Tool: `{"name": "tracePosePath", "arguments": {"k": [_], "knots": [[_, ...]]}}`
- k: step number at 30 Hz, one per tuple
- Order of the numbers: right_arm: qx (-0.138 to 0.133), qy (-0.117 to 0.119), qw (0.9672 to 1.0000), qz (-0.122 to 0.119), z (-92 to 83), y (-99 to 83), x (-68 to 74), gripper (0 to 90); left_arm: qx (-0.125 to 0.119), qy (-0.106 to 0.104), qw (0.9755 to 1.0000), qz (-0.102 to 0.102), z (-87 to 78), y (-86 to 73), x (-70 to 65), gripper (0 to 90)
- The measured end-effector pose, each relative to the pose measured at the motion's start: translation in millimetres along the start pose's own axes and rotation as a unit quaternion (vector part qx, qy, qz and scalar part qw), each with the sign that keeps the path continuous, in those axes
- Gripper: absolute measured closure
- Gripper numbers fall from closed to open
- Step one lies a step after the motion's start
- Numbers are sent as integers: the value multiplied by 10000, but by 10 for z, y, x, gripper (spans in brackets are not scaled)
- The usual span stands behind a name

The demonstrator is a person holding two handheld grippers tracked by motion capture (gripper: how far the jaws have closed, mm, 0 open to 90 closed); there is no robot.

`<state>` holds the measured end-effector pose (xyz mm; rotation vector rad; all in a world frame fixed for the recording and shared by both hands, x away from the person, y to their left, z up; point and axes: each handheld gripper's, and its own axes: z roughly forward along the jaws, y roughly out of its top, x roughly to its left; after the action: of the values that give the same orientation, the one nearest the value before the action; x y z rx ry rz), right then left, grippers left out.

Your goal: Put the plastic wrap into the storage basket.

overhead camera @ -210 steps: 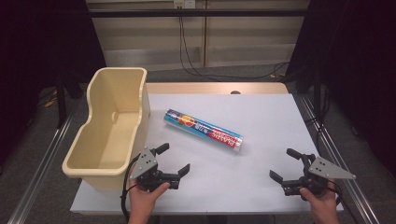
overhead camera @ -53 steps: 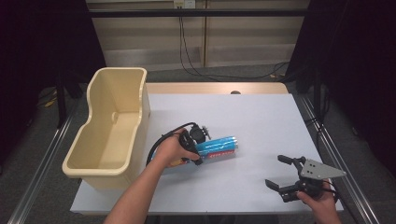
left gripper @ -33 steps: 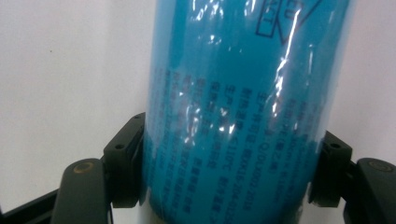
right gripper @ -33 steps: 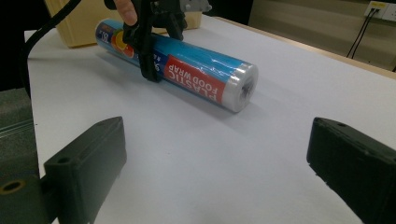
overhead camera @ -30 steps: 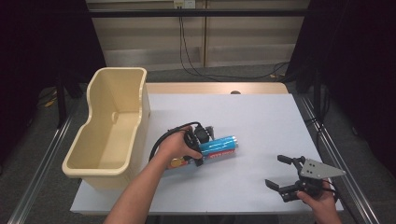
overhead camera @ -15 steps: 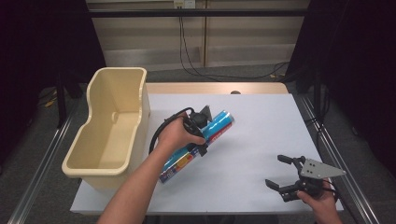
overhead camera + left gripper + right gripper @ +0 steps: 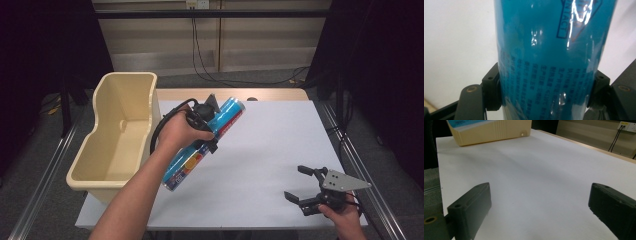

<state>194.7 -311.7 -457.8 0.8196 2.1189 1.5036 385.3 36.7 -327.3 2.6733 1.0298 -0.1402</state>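
Blue roll [image 7: 206,142] in shiny printed wrap, clamped across its width by left gripper [image 7: 209,116]; in left gripper view both black pads pressed flat against the two sides of the roll [image 7: 549,62], grip firm, no gap seen. Roll clear of the white table [image 7: 270,150], lifted and tilted, just beside the cream bin [image 7: 120,135] on its right.

Long axis diagonal in high view: upper end toward far right, near the gripper; lower end [image 7: 172,185] toward the near left, hanging over the table near the bin's near corner. Grip placed toward the upper end, so most of the length overhangs below.

Judgement for carrying to the bin: hold clamp tight, since off-centre grip invites swinging or slipping of slick wrap; turn axis to match the bin's long direction before lowering; clear the rim with the hanging end first.

Right gripper [image 7: 305,192] resting near the table's near right corner, jaws spread wide, nothing between them.
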Motion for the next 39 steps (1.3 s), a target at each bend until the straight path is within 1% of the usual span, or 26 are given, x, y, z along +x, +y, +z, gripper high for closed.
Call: {"name": "tracePosePath", "arguments": {"k": [3,4,8,9,15,18,20,24,26,27,33,36,39], "knots": [[-5,-25,10000,-6,-3,3,-1,43,-76,14,9999,-130,-126,-5,3,319],[-21,-13,10000,6,-3,2,-2,43,-80,26,9999,-123,-169,-6,7,319],[-30,-13,10000,16,-1,1,-4,43,-82,47,9997,-213,-321,-12,-3,319],[-30,-13,10000,16,-1,1,-4,43,-111,54,9996,-251,-352,-16,-8,319],[-46,-5,10000,22,-5,2,-1,43,-82,46,9991,-423,-533,-36,-24,319],[-64,-8,10000,30,-9,5,-2,43,-50,-3,9987,-508,-620,-52,-34,319],[-81,-4,10000,43,-10,4,-4,43,-65,28,9985,-543,-679,-63,-49,320],[-72,7,10000,45,-10,1,-1,43,-125,-21,9977,-664,-796,-97,-45,319],[-81,0,10000,39,-16,3,-1,43,-137,-21,9977,-663,-847,-122,-32,319],[-97,-4,9999,67,-18,3,2,43,-151,1,9971,-740,-864,-139,-33,320],[-106,-16,9999,80,-22,3,2,43,-150,21,9956,-925,-955,-256,33,319],[-117,-22,9999,88,-24,2,4,43,-153,78,9949,-993,-1009,-313,66,319],[-126,-28,9999,95,-26,1,0,43,-174,70,9935,-1125,-1068,-370,91,320]]}}
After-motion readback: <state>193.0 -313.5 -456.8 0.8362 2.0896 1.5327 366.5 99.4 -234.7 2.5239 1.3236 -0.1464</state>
